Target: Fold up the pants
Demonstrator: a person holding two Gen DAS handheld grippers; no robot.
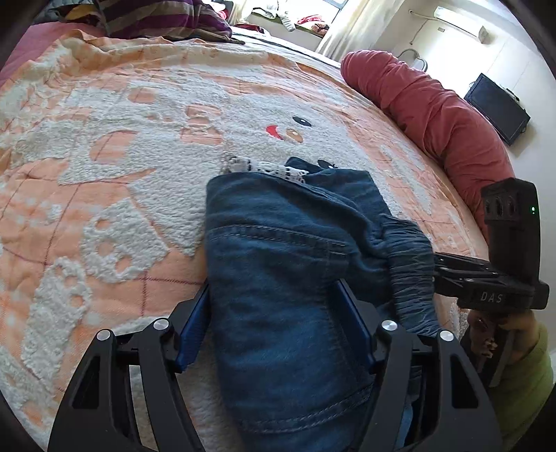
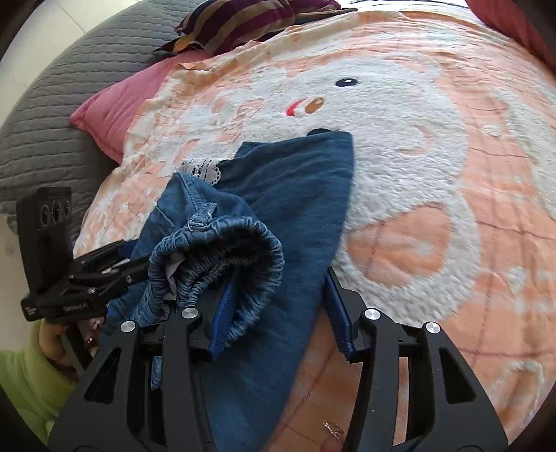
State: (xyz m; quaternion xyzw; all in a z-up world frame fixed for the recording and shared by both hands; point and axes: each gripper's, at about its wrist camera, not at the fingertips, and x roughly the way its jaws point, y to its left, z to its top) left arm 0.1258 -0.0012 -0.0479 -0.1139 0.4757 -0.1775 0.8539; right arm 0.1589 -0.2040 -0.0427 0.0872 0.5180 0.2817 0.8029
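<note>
Blue denim pants (image 1: 278, 243) with an elastic waistband (image 1: 410, 264) and white lace trim (image 1: 274, 168) lie bunched on the bed. My left gripper (image 1: 278, 323) is open, its blue pads on either side of the denim. My right gripper (image 2: 278, 313) is open too, its jaws wide around the pants (image 2: 295, 194), with the waistband (image 2: 222, 250) draped over its left finger (image 2: 222, 320). The right gripper also shows in the left wrist view (image 1: 486, 278) at the waistband. The left gripper shows in the right wrist view (image 2: 87, 281), beside the waistband.
The pants rest on a peach and white fleece blanket (image 1: 104, 156) covering the bed. A red rolled quilt (image 1: 434, 114) lies along the far right edge. A striped purple cloth (image 2: 243, 24), a pink cushion (image 2: 114, 107) and a grey quilt (image 2: 45, 114) sit at the bed's other side.
</note>
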